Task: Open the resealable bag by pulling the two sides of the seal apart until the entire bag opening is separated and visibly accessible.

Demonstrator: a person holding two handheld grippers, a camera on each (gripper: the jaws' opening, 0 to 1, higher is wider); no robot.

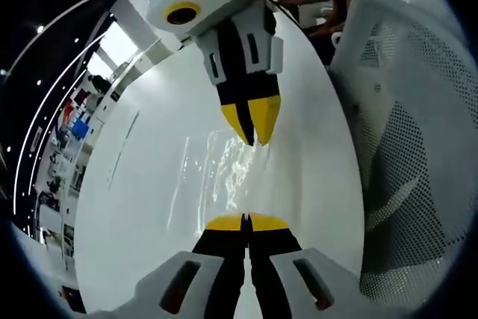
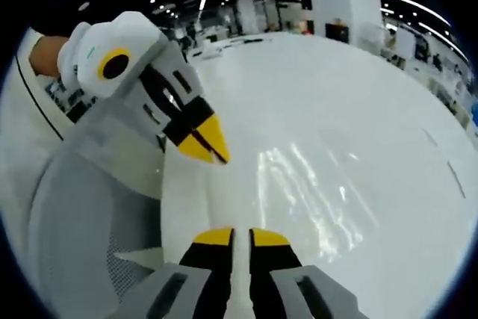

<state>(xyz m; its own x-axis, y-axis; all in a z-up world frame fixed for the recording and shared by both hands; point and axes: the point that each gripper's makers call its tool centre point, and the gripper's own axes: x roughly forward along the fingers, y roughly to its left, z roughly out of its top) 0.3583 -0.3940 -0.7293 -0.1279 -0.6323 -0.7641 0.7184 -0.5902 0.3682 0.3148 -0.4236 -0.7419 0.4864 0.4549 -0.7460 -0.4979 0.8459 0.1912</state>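
A: So, largest first: we've got the white table [image 1: 149, 184], and the clear bag [image 1: 224, 166] held up just above it, strung between our two grippers. It's hard to make out; mostly we see glints.

B: And in the right gripper view the bag [image 2: 314, 184] reads as streaks over the table [image 2: 358, 95]. Which step are we on?

A: We judge the pull is under way. The left gripper [image 1: 246, 223] has its jaws pressed together on the near side of the bag, and the right gripper [image 1: 252, 134] looks pinched on the far side.

B: From the right gripper [image 2: 240, 235] view, its jaws stand nearly closed with a thin gap; the left gripper [image 2: 213, 151] tips meet.

A: The bag's long axis seems to run gripper to gripper. Which way the mouth points we can't tell.

B: Next we'd draw the grippers apart, steadily, until the seal parts along its whole length.
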